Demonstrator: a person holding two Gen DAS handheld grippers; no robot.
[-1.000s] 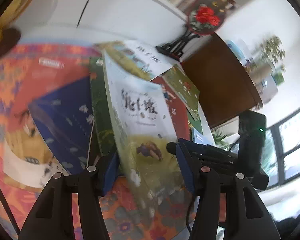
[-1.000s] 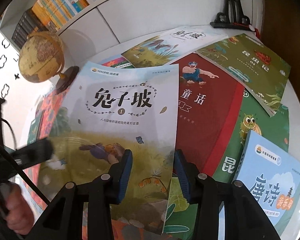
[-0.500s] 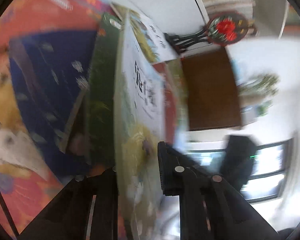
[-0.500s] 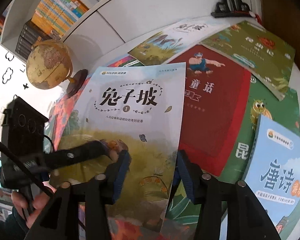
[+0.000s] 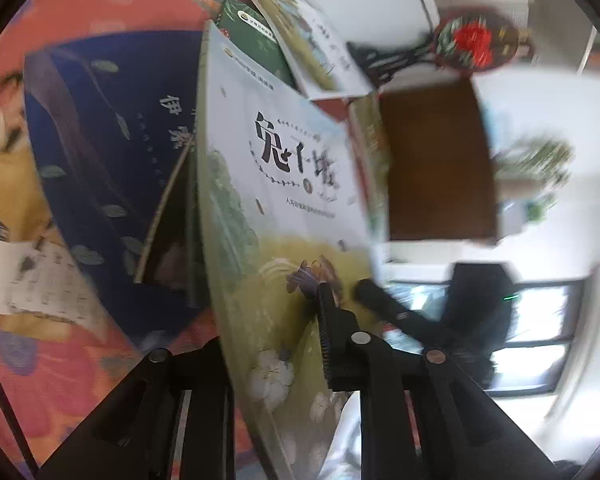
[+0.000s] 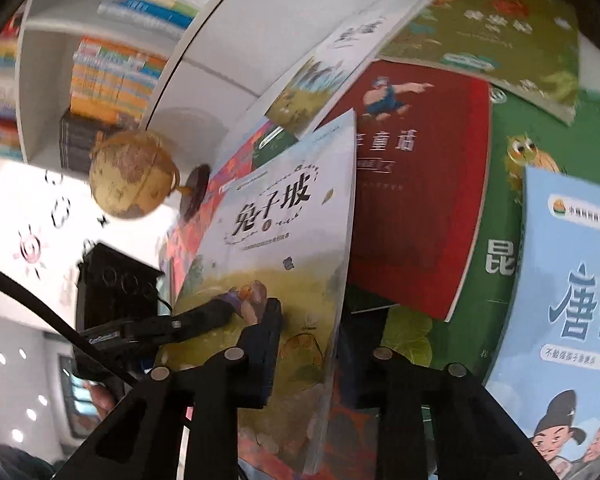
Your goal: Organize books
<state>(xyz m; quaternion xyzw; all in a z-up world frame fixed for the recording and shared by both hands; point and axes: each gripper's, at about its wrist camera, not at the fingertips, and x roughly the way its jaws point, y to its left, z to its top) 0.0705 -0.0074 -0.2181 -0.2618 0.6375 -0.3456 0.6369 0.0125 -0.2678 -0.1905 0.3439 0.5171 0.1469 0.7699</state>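
Book with a pale cover (image 6: 284,248), a meadow scene and large black characters, stands tilted on edge above the spread of other books, pinched from both sides. The right tool (image 6: 304,344) is clenched on its lower part, one finger pressed flat on the front cover and the other behind it. The left tool (image 5: 268,344) grasps the same book (image 5: 276,184) from the opposite side, its finger (image 5: 332,320) lying against the painted cover, and its tip shows in the right wrist view, reaching in over the meadow picture. Beneath the lifted book a red book (image 6: 416,184) lies flat, with a dark green book (image 6: 500,216) under it and a light blue book (image 6: 572,280) overlapping that one on the right. An olive-green book (image 6: 496,32) lies farther back. On the other side lie a navy book (image 5: 100,152) and an orange floral book (image 5: 60,20). A globe (image 6: 132,176) stands at the rear edge of the surface, before white bookshelves (image 6: 100,60).
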